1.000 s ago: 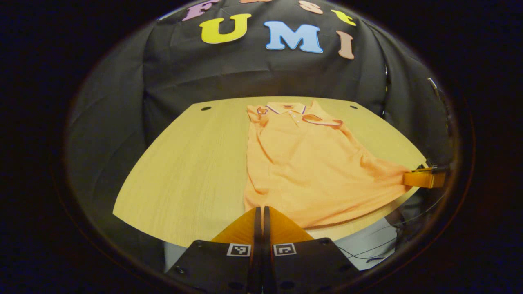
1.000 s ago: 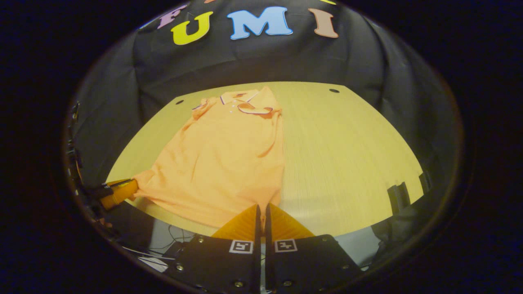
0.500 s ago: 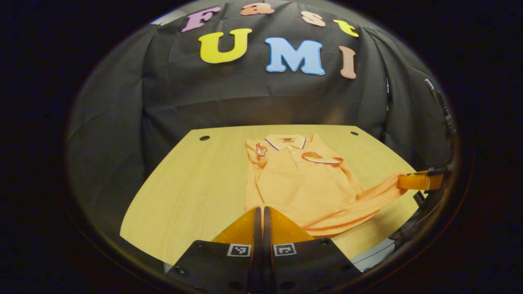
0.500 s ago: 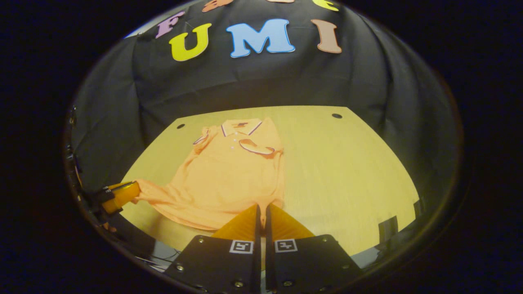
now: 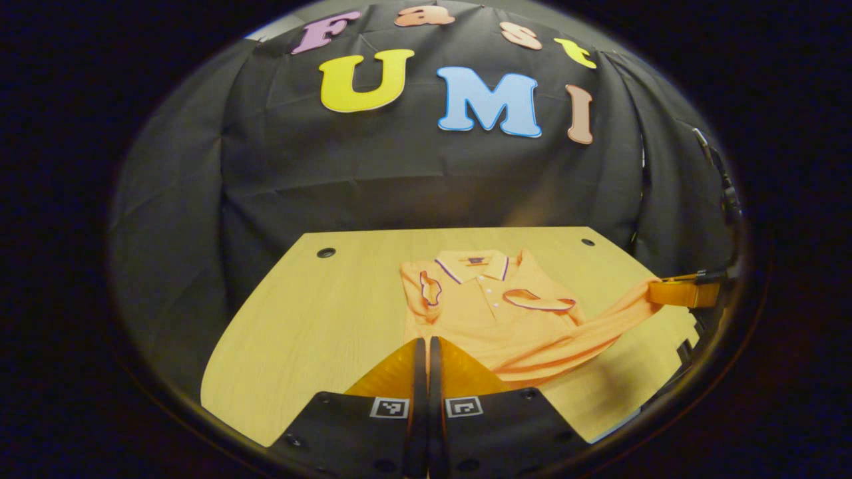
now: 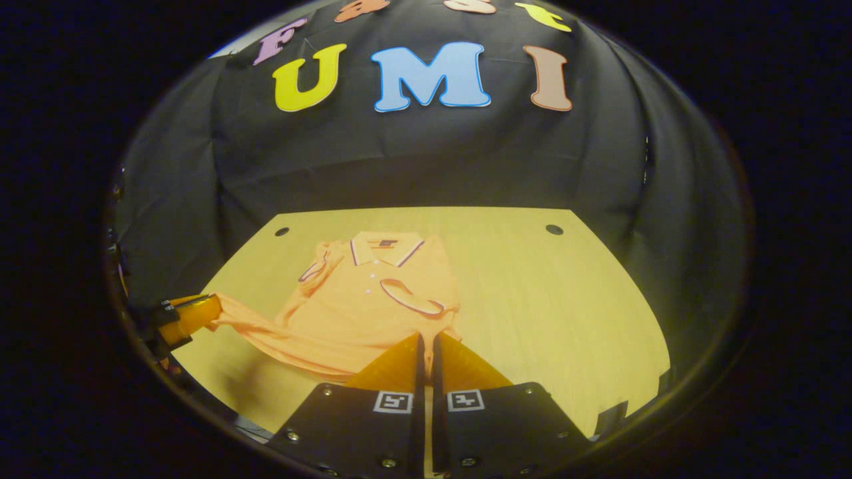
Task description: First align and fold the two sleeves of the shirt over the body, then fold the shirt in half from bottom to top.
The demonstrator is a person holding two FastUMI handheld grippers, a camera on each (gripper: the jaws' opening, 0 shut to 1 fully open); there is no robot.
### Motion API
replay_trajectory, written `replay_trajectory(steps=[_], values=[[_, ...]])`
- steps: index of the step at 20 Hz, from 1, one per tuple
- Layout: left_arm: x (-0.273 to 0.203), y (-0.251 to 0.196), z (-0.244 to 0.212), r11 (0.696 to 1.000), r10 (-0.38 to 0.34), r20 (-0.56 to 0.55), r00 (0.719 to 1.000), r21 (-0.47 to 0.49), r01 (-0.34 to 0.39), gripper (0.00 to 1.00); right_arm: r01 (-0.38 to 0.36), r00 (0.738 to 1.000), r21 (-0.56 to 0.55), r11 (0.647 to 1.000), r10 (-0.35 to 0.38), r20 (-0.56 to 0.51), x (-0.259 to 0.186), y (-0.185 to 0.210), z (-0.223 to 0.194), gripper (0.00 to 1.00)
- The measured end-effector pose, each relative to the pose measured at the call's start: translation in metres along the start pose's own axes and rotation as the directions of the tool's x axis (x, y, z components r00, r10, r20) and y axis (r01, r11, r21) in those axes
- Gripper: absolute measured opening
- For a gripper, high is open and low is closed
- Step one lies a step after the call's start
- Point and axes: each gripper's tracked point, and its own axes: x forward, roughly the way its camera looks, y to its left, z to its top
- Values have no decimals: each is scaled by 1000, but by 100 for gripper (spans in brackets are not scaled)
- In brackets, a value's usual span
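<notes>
Orange polo shirt with dark-trimmed collar [image 5: 489,309] [image 6: 373,303], lifted by its hem higher off the light wooden table [image 5: 313,313] [image 6: 552,299] than a second ago, bottom edge carried closer to the collar. Left gripper [image 5: 423,346] [image 6: 190,313] clenched on one hem corner, right gripper [image 6: 426,342] [image 5: 682,293] clenched on the other, both held level above the near table edge, hem stretched between.

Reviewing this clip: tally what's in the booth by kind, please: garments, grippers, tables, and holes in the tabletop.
Shirts: 1, the shirt, its hem lifted off the table
Grippers: 2, left gripper and right gripper, each shut on a hem corner
Tables: 1, the table
Holes: 2, left hole and right hole
Total: 6
</notes>
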Motion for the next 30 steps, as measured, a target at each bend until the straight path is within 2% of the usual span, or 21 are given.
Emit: replay_trajectory(steps=[3,13,20,26,30], values=[[31,1,22,1000,-20,11,1000,-19,20,6,17,1000,-6,1000,-17,2,22,-5,23,5],[129,20,68,998,-65,40,997,11,64,6,94,995,-45,995,-93,21,104,5,82,5],[199,31,108,999,-41,107,993,29,38,6,105,993,-112,988,-98,67,169,8,125,5],[255,32,114,1000,-5,122,993,-17,7,6,120,992,-108,987,-114,60,222,-1,138,5],[284,31,112,1000,6,123,992,1,-6,5,132,991,-111,985,-129,39,254,-10,137,5]])
